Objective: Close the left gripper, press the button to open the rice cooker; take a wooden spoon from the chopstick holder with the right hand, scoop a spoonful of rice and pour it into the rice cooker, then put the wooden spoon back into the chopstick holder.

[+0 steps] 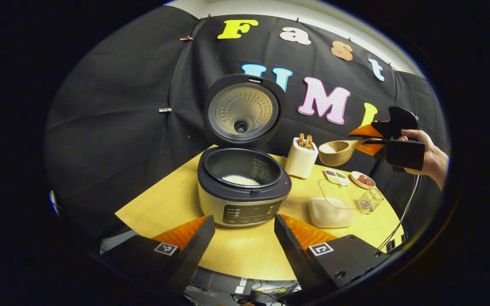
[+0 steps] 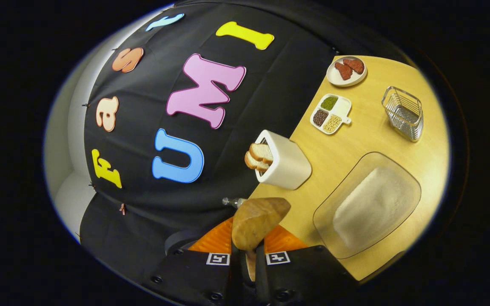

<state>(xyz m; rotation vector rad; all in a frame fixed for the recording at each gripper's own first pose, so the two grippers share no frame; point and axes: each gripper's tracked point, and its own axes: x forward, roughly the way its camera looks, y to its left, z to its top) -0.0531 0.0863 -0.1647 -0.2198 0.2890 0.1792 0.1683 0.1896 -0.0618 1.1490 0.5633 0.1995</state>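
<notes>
the rice cooker (image 1: 244,189) is seen at centre of the left gripper view, lid raised, some rice already in its pot. the left gripper (image 1: 245,238), jaws released and parted, is held back at lower frame, presumably to leave the pot clear. at right, the wooden spoon (image 1: 337,152), loaded with rice, is grasped by the right gripper (image 1: 374,141) beside the chopstick holder (image 1: 300,160). in the right gripper view, the spoon's underside (image 2: 257,221) is shown clamped at lower centre, and the rice dish (image 2: 372,206) at right is given more fully.
</notes>
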